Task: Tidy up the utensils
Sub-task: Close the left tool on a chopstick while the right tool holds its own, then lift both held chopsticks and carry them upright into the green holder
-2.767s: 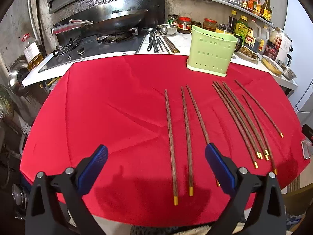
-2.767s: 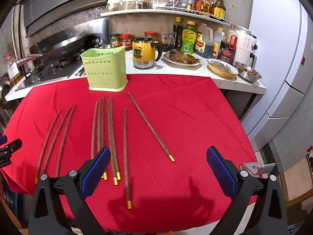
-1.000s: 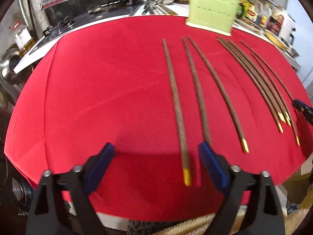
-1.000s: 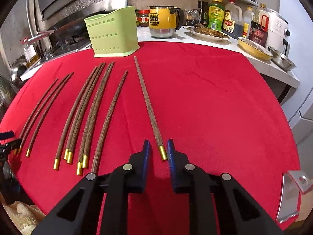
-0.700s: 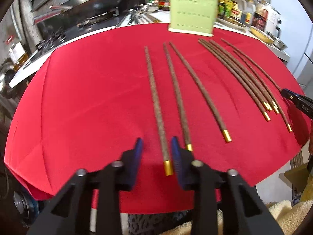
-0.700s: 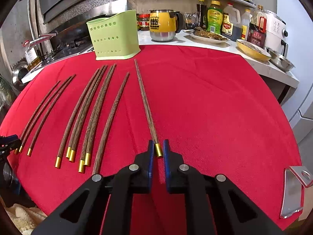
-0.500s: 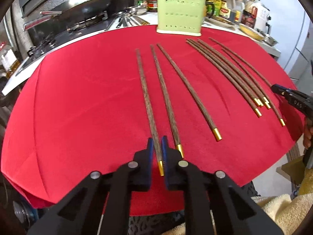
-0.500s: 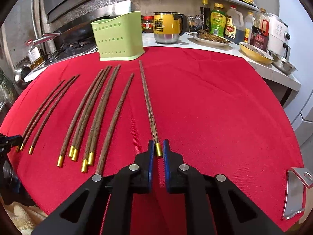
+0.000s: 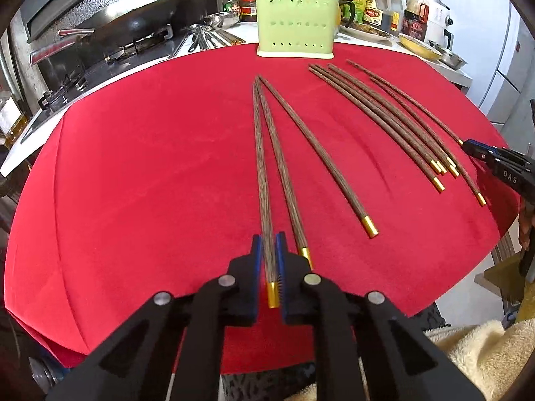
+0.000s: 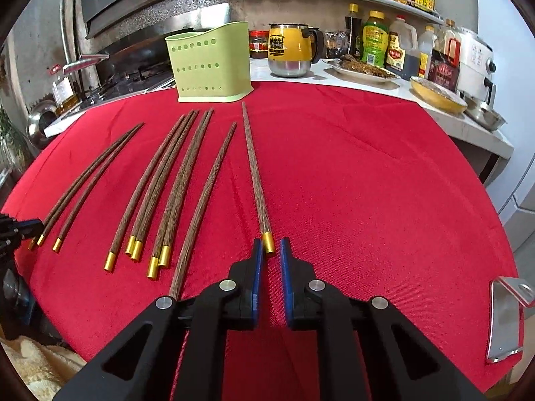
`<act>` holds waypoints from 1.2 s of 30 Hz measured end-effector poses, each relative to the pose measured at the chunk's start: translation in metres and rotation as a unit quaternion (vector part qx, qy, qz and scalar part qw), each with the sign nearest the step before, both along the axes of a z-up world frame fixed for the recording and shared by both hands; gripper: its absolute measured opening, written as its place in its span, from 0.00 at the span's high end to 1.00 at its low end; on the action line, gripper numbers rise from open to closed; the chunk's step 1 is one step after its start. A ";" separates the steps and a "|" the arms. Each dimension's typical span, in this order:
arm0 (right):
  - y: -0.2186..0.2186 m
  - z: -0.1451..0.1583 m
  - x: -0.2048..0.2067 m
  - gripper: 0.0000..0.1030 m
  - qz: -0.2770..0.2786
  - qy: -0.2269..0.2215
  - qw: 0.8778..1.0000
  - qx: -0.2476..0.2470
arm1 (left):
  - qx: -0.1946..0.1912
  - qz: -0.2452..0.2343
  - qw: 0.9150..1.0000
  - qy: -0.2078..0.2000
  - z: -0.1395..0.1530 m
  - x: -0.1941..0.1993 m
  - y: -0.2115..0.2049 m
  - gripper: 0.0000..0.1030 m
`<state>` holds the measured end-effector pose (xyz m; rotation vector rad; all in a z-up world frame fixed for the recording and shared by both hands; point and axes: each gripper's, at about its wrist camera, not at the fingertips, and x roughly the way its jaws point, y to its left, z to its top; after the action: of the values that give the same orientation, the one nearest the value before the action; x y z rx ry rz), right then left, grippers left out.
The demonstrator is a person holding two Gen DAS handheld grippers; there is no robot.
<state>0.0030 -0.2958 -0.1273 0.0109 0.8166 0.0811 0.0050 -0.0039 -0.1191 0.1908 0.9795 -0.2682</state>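
Left gripper [image 9: 269, 247]: clamped on leftmost chopstick [image 9: 262, 180]; right gripper [image 10: 268, 249]: narrow, straddling a chopstick's gold tip [image 10: 268, 242], contact unclear; lift level toward green holder [image 10: 210, 63].

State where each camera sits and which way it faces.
Left wrist: on the left tool, low at the cloth's near edge, facing the holder and stove; this tool shows, shut on a chopstick, with the right tool at the right edge.
Right wrist: on the right tool, facing holder and mug; the left tool shows at the left edge.
Shared: cloth, holder, loose chopsticks.
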 end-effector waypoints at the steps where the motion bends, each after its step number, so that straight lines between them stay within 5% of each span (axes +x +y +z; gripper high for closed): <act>1: 0.000 0.000 0.002 0.84 -0.003 0.000 1.000 0.001 | -0.004 0.001 1.000 0.001 0.000 0.000 0.001 0.92; 3: 0.000 -0.001 0.008 0.62 -0.007 0.000 1.000 0.007 | -0.010 0.006 1.000 0.001 0.000 0.002 0.005 0.92; 4: 0.002 -0.001 0.011 0.59 -0.003 -0.001 1.000 0.005 | -0.009 0.008 1.000 0.000 -0.001 0.003 0.005 0.92; 11: 0.004 -0.001 0.012 0.86 0.005 -0.011 1.000 0.015 | -0.014 0.018 1.000 -0.017 -0.002 0.004 0.010 0.92; 18: -0.001 -0.001 0.018 0.89 -0.015 -0.018 0.999 0.036 | -0.030 0.023 0.999 -0.025 -0.003 0.010 0.017 0.92; 22: 0.004 -0.002 0.009 0.89 -0.009 -0.021 1.000 0.014 | -0.024 0.006 1.000 -0.013 0.000 -0.007 0.014 0.77; 25: 0.004 -0.003 0.013 0.87 -0.012 -0.026 0.999 0.019 | -0.022 0.004 1.000 -0.021 -0.002 -0.009 0.013 0.77; 31: 0.008 -0.003 0.012 0.91 -0.014 -0.029 0.999 0.007 | -0.009 0.015 0.999 -0.037 -0.003 -0.003 0.014 0.92; 36: 0.011 -0.001 -0.009 0.93 -0.022 -0.030 0.999 -0.001 | -0.023 0.029 0.999 -0.036 -0.002 -0.003 0.021 0.93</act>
<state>-0.0063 -0.2853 -0.1280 0.0253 0.7554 0.0391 0.0020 0.0175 -0.1210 0.1301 0.9045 -0.2290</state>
